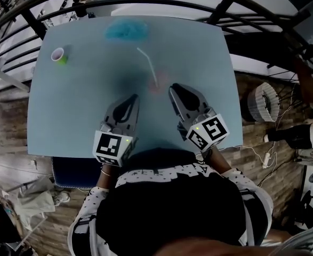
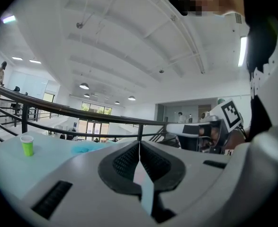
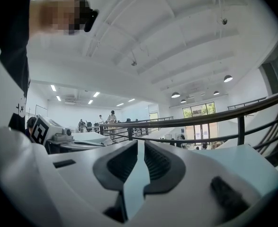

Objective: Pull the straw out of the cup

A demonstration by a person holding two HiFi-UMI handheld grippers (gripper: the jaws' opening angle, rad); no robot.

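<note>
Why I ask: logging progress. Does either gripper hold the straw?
No: the straw leans from the clear cup ahead of the left gripper and right gripper, touching neither.

1. This is a large open indoor hall. A high white ribbed ceiling [image 2: 129,41] with round pendant lamps [image 2: 84,86] rises above and ahead of the left gripper [image 2: 139,143].
2. A curved black metal railing [image 3: 200,120] runs beyond the right gripper [image 3: 141,143].
3. Tall glazed doors [image 2: 94,126] stand far ahead of the left gripper.
4. A brown wood-plank floor [image 1: 7,121] lies below both grippers.
</note>
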